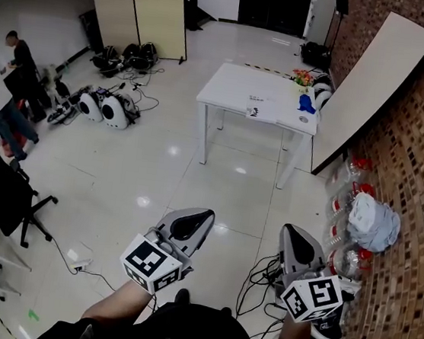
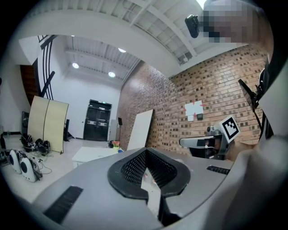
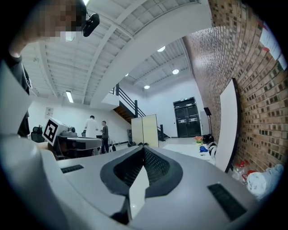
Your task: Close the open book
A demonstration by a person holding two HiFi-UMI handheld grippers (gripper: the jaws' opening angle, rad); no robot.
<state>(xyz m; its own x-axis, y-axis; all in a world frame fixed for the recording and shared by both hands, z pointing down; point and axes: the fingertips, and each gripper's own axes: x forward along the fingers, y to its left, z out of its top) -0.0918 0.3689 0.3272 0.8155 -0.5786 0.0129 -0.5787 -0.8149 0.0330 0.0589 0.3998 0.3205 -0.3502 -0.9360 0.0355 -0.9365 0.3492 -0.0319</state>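
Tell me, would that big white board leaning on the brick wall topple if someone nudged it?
Probably, if nudged sideways: the white board only leans against the brick wall, and nothing visible fastens it. Its foot might also slide, since the floor looks glossy. It looks flat and straight, so it is likely stiff rather than floppy.

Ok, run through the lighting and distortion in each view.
Head view: even indoor light, with lamp reflections glaring off the glossy floor. Left gripper view: strong fisheye, dark corners, bright ceiling lights, a mosaic patch top right. Right gripper view: the same fisheye curves the brick wall; a mosaic patch top left.
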